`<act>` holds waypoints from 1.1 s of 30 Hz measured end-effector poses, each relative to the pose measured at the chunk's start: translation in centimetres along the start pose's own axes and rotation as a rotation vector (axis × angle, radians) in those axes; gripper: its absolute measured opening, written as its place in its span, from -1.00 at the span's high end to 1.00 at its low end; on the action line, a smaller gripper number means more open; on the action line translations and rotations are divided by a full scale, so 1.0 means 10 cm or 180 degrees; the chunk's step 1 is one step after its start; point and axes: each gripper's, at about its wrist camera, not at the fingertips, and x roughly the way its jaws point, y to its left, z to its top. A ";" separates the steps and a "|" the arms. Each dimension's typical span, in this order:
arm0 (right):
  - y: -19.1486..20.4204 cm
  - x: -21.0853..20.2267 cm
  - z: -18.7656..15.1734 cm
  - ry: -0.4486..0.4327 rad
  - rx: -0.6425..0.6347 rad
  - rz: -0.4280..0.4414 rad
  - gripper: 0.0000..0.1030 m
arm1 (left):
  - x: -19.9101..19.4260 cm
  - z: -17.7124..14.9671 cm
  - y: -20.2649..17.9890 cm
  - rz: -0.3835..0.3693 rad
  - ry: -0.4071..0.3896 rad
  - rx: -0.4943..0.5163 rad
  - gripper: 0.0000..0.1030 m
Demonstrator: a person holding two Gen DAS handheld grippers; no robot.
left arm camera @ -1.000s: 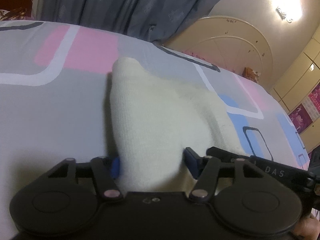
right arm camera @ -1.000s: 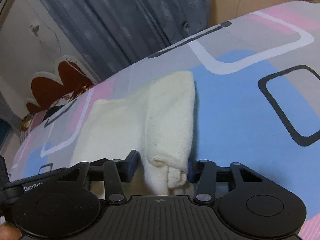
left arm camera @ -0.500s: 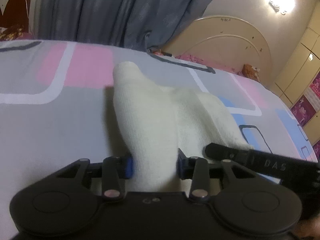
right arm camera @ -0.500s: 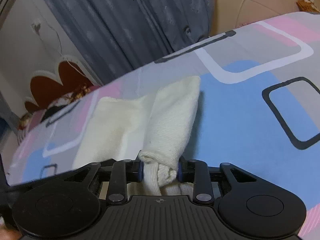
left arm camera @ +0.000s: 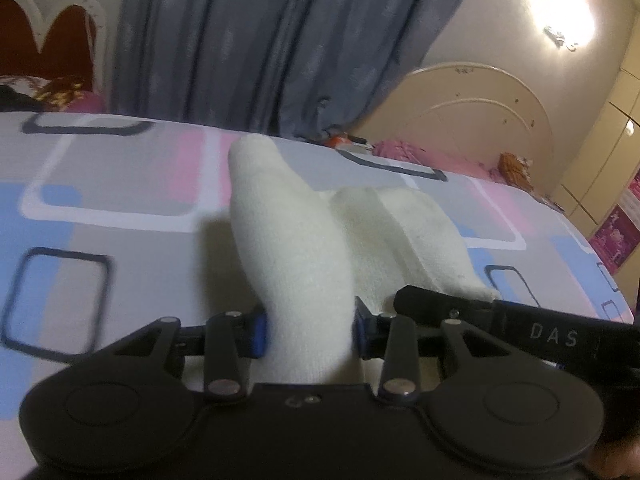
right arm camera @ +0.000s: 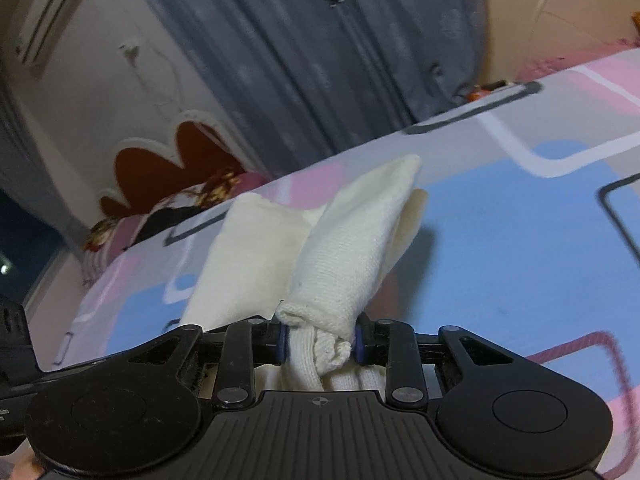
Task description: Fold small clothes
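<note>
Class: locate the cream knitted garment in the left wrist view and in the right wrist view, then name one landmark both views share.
Left wrist: cream garment centre, pinched by left gripper.
Right wrist: cream garment centre, pinched by right gripper.
Shared landmark: grey curtain.

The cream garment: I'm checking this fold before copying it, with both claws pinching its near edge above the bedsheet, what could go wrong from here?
1. The right claw grips a bunched, rolled wad of the cream garment, so the fold may likely set in a crease.
2. The left claw holds a single ridge; uneven lifting could skew the edges.
3. The far part lies loose on the bedsheet and may drag.
</note>
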 end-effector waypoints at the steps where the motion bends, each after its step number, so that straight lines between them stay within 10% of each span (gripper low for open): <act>1: 0.09 0.03 -0.03 0.0010 -0.0009 0.0034 0.43 | -0.07 0.01 0.08 0.0022 -0.0014 -0.0004 0.28; 25: 1.89 2.00 -0.49 0.0385 -0.0163 0.0299 0.43 | -0.37 0.17 2.61 0.0463 -0.0121 -0.0266 0.26; 30: 1.72 2.19 -0.60 0.0459 -0.0187 0.0125 0.34 | -0.24 -0.02 2.70 0.0620 -0.0152 -0.0179 -0.41; 33: 1.68 2.16 -0.59 0.0353 -0.0175 -0.0026 -0.01 | -0.29 0.00 2.71 0.0600 -0.0147 -0.0231 -0.41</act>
